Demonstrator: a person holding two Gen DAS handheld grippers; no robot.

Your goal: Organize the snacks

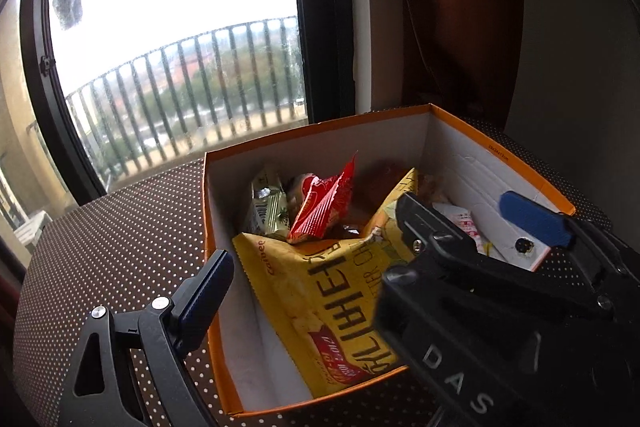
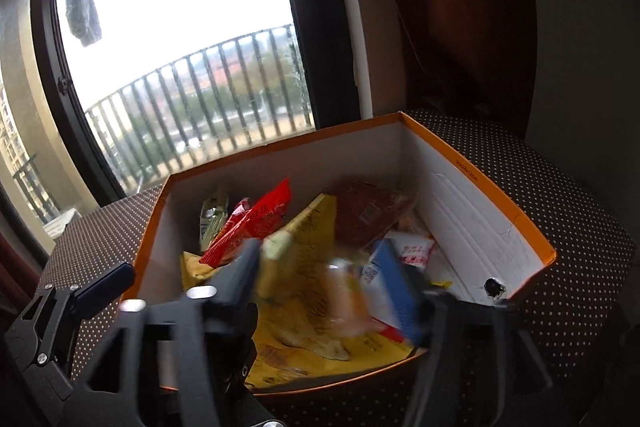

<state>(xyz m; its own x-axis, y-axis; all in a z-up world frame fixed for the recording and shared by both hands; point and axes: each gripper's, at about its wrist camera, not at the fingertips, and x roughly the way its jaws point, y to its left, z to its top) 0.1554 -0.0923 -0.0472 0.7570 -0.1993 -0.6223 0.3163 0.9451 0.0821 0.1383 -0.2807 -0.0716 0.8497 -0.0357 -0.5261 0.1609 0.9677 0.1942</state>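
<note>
The dotted table [image 1: 120, 247] fills the foreground, running up to the window [image 1: 180, 27]. The orange box [image 1: 320, 143] sits open on it, towards the far edge. Inside, a big yellow bag [image 1: 320, 291] sprawls from the near wall to the middle. A brown pack [image 2: 368, 215] is at the back right corner.

The left gripper [image 1: 372, 253] hangs wide open with nothing in it. One finger is outside the box's left wall, the other over the near right corner. The right gripper [image 2: 324, 279] is over the near edge, jaws well apart. There's a blurred snack [image 2: 344, 303] between them, and no pad can be seen pressing on it.

A red packet [image 1: 320, 207] stands tilted near the back wall, and a green packet [image 1: 268, 211] is just left of it. A small white sachet [image 2: 416, 251] is by the right wall.
</note>
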